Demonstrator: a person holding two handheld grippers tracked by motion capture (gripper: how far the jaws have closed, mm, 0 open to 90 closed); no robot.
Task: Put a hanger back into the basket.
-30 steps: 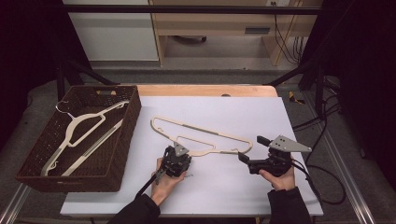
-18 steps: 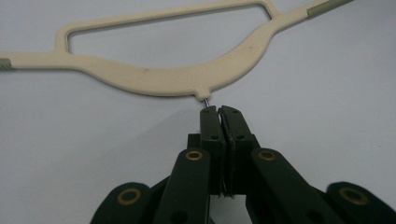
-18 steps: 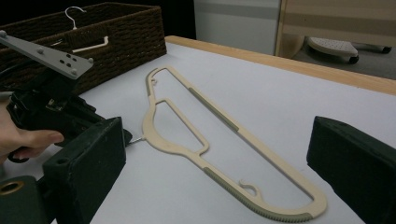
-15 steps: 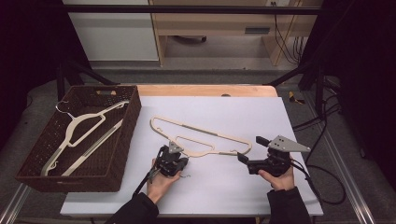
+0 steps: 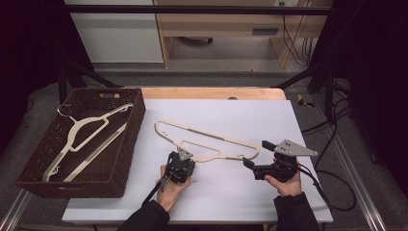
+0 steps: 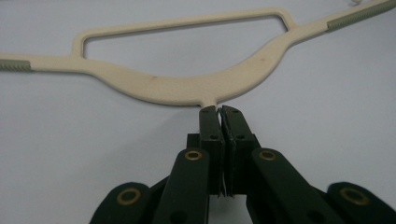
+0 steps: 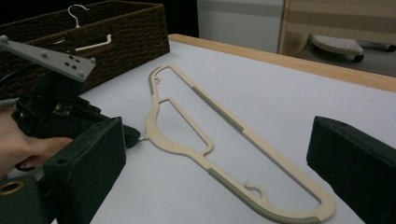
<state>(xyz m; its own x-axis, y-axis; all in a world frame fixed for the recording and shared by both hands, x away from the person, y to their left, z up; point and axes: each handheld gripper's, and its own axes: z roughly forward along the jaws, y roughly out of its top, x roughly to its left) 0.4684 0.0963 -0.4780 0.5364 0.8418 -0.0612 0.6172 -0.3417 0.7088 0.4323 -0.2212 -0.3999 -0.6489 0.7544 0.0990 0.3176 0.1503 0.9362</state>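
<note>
Currently the cream plastic hanger (image 5: 207, 139) lies flat on the white table sheet (image 5: 216, 192), centre of the high view, long axis running from upper left to lower right.

Left gripper (image 5: 179, 166) sits at lower centre of the high view, just below the hanger's middle. Its jaws have just closed; in the left gripper view the left gripper (image 6: 219, 114) is clamped nearly flat on the thin metal hook stem that comes out of the hanger body (image 6: 187, 88). Only a sliver of metal shows between the pads.

Right gripper (image 5: 257, 156) is at lower right of the high view, by the hanger's lower-right end. Jaws stand wide apart, nothing between the pads; in the right gripper view the hanger (image 7: 187, 140) lies ahead between the two black jaws, its rounded end at bottom right of frame.

Brown wicker basket (image 5: 130, 144) sits at the left edge of the high view, partly off the sheet, with a second cream hanger (image 5: 82, 132) inside plus a loose bar beside it.
</note>
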